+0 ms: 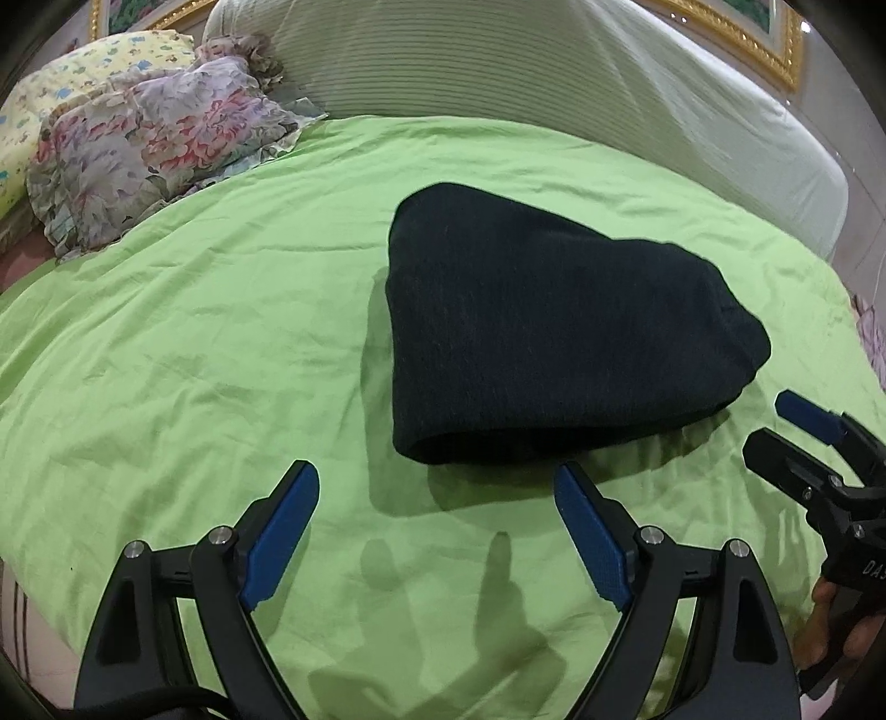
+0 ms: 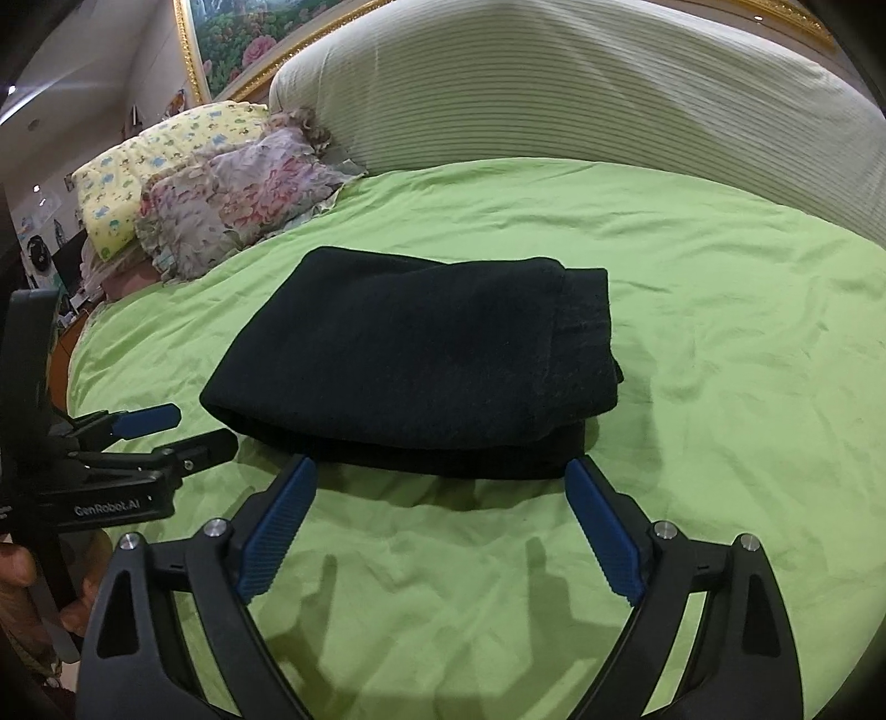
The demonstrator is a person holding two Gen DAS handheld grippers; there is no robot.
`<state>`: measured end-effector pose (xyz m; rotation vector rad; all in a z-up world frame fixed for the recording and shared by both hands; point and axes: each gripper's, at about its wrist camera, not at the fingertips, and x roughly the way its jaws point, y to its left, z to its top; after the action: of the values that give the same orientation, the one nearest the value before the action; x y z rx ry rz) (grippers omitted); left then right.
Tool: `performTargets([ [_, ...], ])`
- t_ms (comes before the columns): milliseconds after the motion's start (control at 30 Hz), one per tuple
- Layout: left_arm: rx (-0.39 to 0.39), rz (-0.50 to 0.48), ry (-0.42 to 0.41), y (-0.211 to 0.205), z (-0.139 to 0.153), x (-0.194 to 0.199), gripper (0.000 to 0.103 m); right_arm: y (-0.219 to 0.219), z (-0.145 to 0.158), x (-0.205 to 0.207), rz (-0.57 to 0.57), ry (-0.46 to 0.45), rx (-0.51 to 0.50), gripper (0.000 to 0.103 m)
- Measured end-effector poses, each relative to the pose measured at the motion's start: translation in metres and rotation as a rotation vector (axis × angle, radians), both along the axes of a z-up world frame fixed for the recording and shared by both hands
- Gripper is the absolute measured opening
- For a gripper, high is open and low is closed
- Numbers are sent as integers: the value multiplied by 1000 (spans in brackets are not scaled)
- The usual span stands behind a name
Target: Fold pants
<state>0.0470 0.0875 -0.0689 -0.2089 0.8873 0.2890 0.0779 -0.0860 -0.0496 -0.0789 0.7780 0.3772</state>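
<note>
pants (image 2: pixel 410 360): folded, on bed (image 2: pixel 720 332)
left claw (image 1: pixel 437 487): wide open, empty, near pants
right claw (image 2: pixel 440 471): wide open, empty, just before pants

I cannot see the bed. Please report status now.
Left gripper open, empty. Right gripper open, empty. Black pants folded on green sheet. Nothing in the way.

- A bed with a wrinkled green sheet (image 1: pixel 194 360) lies under and ahead of the gripper.
- A big striped cushion (image 2: pixel 581 94) stands far ahead.
- A crumpled floral cloth (image 1: pixel 149 149) lies ahead to the left, with a yellow printed pillow (image 2: pixel 166 166) touching behind it.
- A gold picture frame (image 1: pixel 775 44) is beyond the cushion.
</note>
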Motion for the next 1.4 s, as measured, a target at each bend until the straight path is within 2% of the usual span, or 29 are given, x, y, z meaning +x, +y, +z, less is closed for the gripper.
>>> performTargets([
  [200, 46, 9, 32, -4, -5, 3, 88, 4, -4, 0, 1, 6, -38, 91],
  [367, 71, 8, 4, -5, -1, 1, 89, 7, -4, 1, 7, 0, -42, 91],
  [533, 51, 11, 7, -2, -1, 3, 89, 8, -5, 1, 12, 5, -46, 91],
  [1400, 66, 29, 6, -3, 0, 0, 90, 7, -6, 6, -5, 21, -41, 92],
])
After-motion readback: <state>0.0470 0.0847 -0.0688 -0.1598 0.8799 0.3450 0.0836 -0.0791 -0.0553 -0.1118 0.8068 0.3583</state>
